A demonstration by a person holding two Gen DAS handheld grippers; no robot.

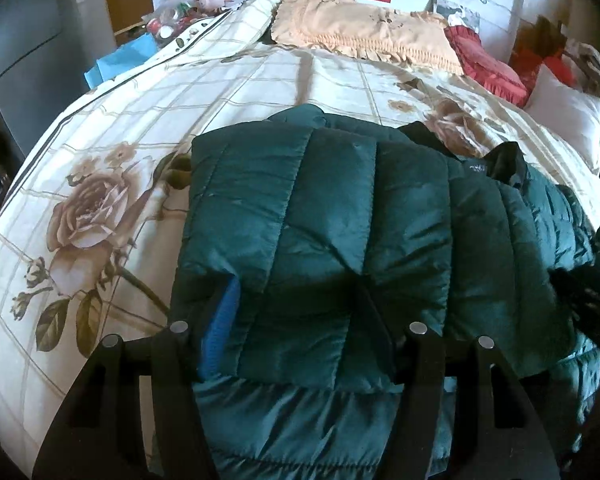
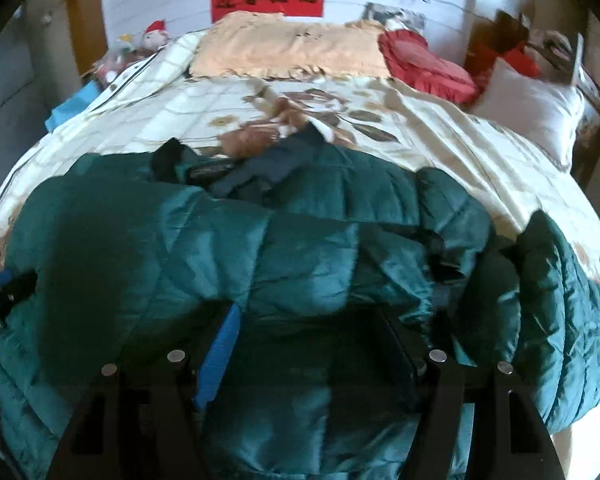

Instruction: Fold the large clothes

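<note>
The green puffer jacket (image 1: 320,220) lies across the near edge of the bed (image 1: 140,92), partly folded, one quilted panel turned over the body and its dark collar toward the headboard end. The left gripper (image 1: 296,316) has its jaws apart with a thick fold of jacket bulging between them; the padding seems to press against the blue pad, though I cannot tell for sure that it is pinched. The right gripper (image 2: 312,328) stands with jaws apart over the fabric, gripping nothing, the view blurred. The risk is the slick, springy padding: a fold let go may puff open again, or the hem nearest the bed's right edge may slide off. No containers are in view.
</note>
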